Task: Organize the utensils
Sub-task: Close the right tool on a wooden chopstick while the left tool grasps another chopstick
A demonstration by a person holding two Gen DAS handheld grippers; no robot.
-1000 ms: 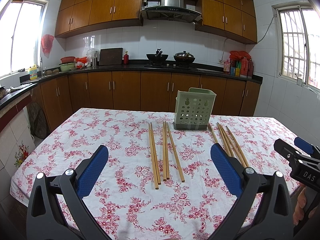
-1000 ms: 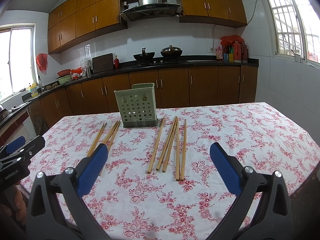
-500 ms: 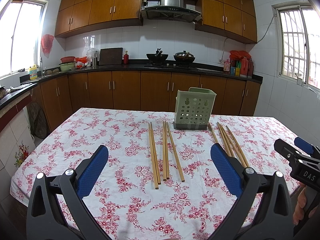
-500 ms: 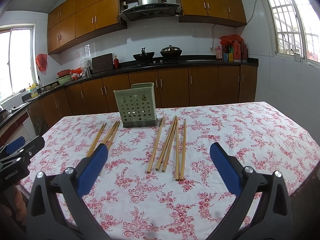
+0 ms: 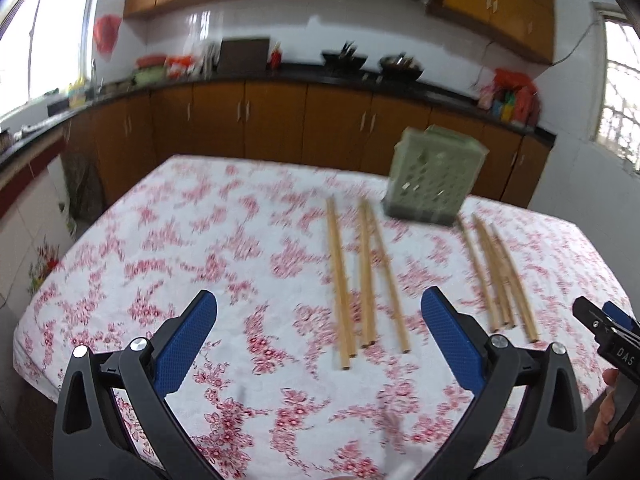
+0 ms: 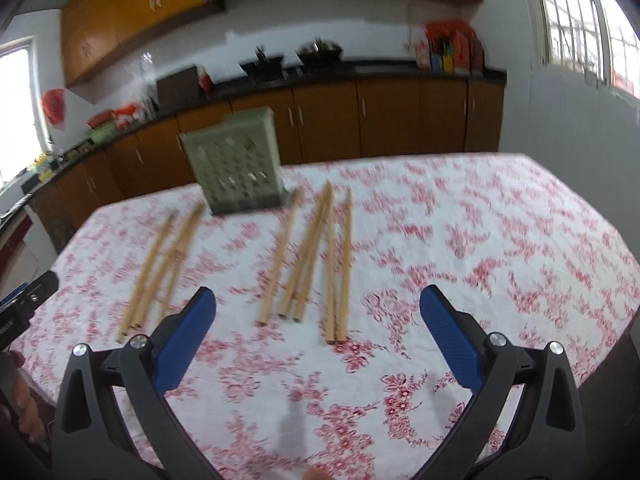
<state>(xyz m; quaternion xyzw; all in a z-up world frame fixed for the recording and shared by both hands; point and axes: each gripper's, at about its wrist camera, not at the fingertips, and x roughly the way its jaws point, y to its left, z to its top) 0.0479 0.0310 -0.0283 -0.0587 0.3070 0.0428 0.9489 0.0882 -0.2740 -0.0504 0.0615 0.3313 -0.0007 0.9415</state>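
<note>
**With both tools empty, chopsticks lie ahead, long axis running near-to-far**

While both views are motion-blurred, we can read the layout. Our left gripper (image 5: 319, 322) has its blue pads spread wide, nothing between them; same for our right gripper (image 6: 318, 320), wide apart and empty. Both hover over the white tablecloth with red flower print (image 5: 160, 248).

Left group of long tan wooden chopsticks (image 5: 362, 280) lies just ahead of the left gripper, slightly right of its centre line. Right group of tan wooden chopsticks (image 6: 316, 256) lies straight ahead of the right gripper, between its pads' line of sight. All sticks point away from us toward the pale green perforated plastic utensil holder (image 5: 432, 178), upright at the far middle of the table, between the groups.

We judge each gripper is nearer its own group; pads would close across the sticks' width, near ends closest.
</note>
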